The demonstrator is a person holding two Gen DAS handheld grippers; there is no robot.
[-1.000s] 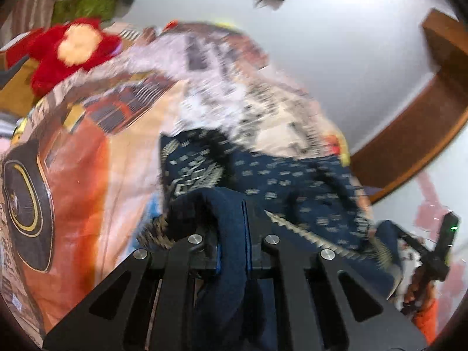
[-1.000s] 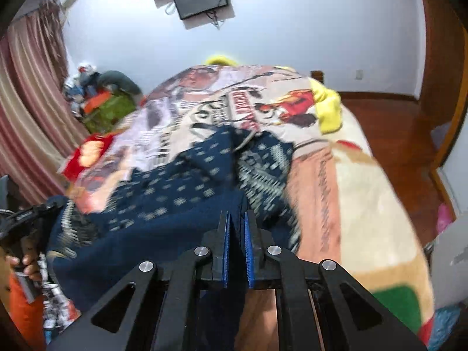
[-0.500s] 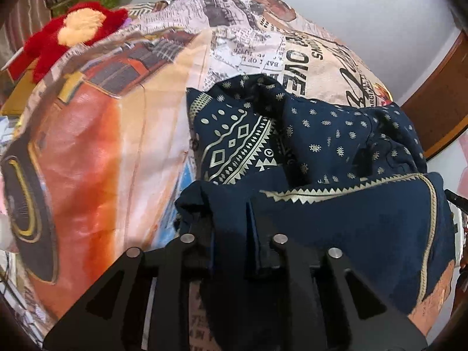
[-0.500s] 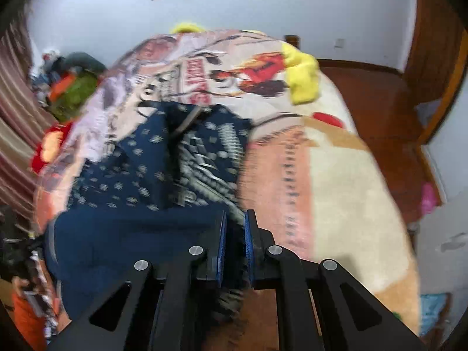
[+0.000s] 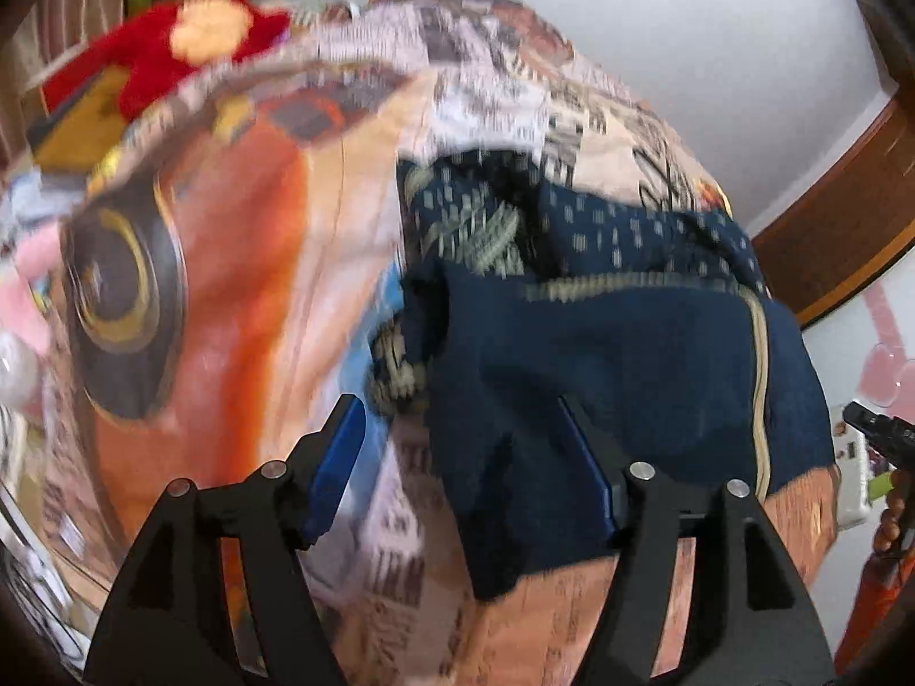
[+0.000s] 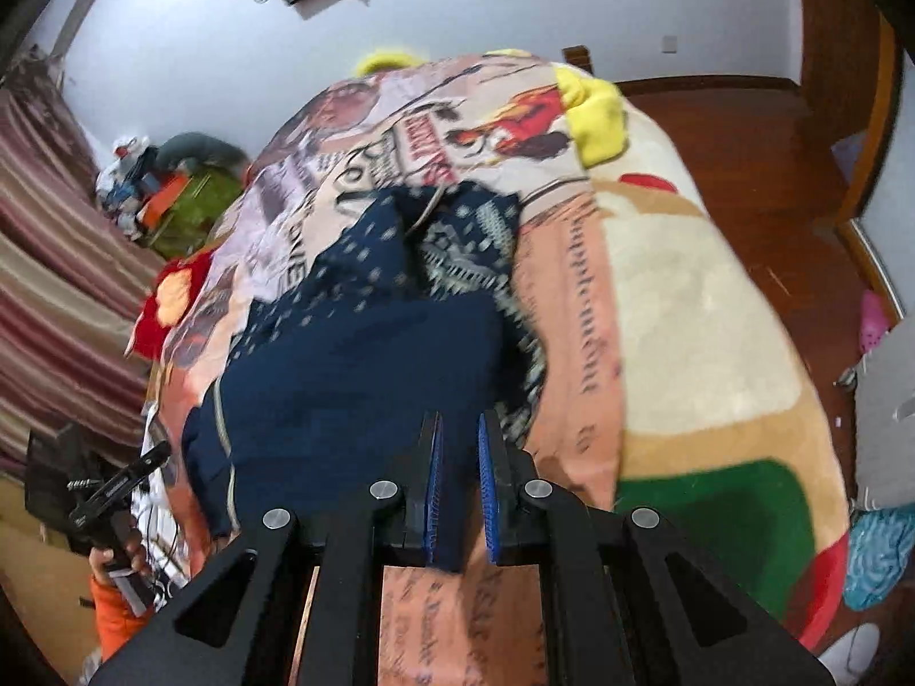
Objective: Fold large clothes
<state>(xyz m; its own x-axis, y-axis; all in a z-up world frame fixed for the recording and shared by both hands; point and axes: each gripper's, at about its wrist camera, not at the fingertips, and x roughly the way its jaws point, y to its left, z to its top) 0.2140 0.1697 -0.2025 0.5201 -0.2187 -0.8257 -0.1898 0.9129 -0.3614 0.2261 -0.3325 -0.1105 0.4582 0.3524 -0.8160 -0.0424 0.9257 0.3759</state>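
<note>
A dark blue garment [image 5: 600, 354] with pale patterned trim lies partly folded on the printed blanket [image 5: 257, 228] of a bed. My left gripper [image 5: 457, 409] hovers over the garment's near left corner; its jaws are opening, and the cloth lies between them without the pads pressing on it. In the right wrist view the same garment [image 6: 354, 354] spreads ahead, and my right gripper [image 6: 459, 423] is shut on its near edge, blue cloth pinched between the blue pads [image 6: 433, 457]. The left view is blurred by motion.
A red plush toy [image 5: 189, 40] lies at the bed's far left edge. The blanket [image 6: 686, 286] runs bare to the right of the garment. A yellow cloth [image 6: 595, 108] sits at the far end. Wooden floor [image 6: 743, 131] lies to the right, striped curtains [image 6: 51, 263] to the left.
My left gripper was shut on the garment's corner and has let it go, jaws now wide apart. The plain blue layer has been brought over the patterned part. My right gripper stays shut on the cloth.
</note>
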